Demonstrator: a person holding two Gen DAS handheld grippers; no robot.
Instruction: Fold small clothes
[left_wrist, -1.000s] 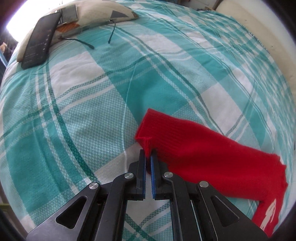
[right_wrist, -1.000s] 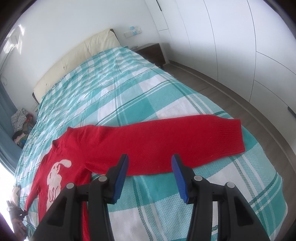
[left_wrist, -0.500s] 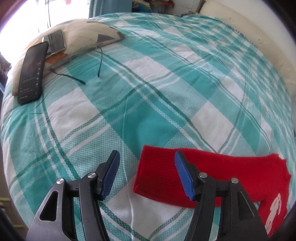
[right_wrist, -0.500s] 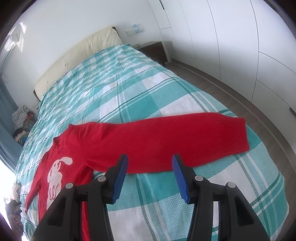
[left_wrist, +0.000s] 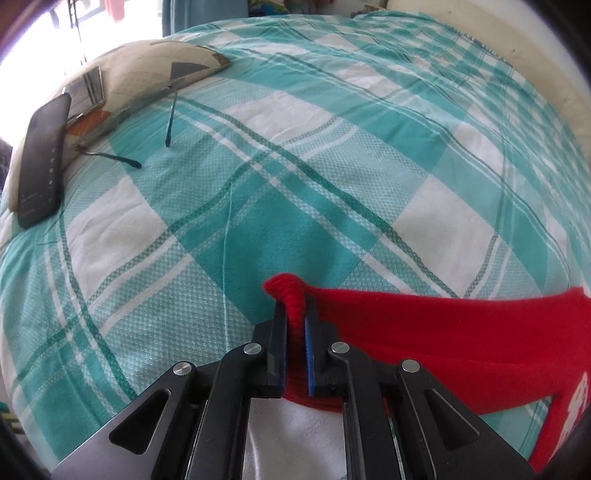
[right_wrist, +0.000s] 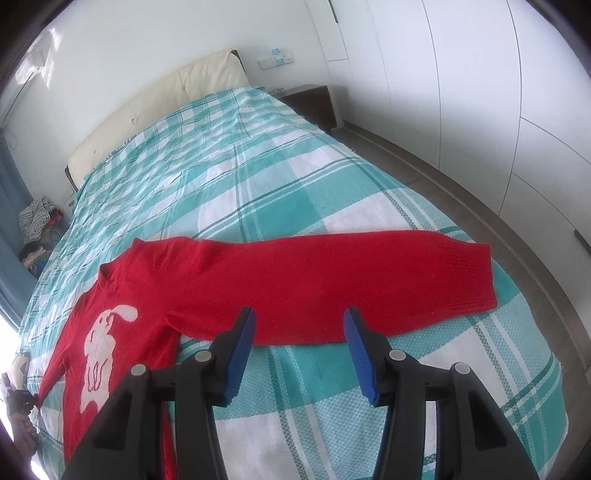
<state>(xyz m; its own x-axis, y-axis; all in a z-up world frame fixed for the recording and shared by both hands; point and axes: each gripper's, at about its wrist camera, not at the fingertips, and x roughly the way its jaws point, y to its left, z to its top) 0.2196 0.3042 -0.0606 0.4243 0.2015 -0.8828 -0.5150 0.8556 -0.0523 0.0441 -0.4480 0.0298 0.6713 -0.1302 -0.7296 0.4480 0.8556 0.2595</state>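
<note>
Sweater (right_wrist: 295, 291) – red, with a white rabbit (right_wrist: 99, 354) on the chest – lies flat across the foot of the bed (right_wrist: 280, 177), one sleeve (right_wrist: 388, 280) stretched out toward the wardrobe side. The bed has a teal and white plaid cover and a cream padded headboard (right_wrist: 155, 107). White wardrobe (right_wrist: 480, 92) doors run along one wall, with a dark nightstand (right_wrist: 314, 103) in the corner and a strip of wood floor (right_wrist: 517, 236) between bed and doors. There's a pile of clothes (right_wrist: 37, 221) on the far side of the bed by a blue curtain.

The left gripper (left_wrist: 295, 317) has just snapped closed, and it's pinching the cuff (left_wrist: 291, 299) of the other sleeve, which bunches up into a little ridge between the pads. The right gripper (right_wrist: 299, 328) hangs spread apart above the near edge of the outstretched sleeve, with nothing in it.

Near the left corner of the bed there's a patterned pillow (left_wrist: 147, 74) with a dark phone (left_wrist: 40, 158) leaning on it, plus some flat shiny thing I can't make out and two thin dark cords.

The sweater's lower body is cut off behind the right gripper's arms. The window side is blown out white – can't see anything there. At the very left edge of the right view there's something small and dark at the sleeve end, too tiny to read.
</note>
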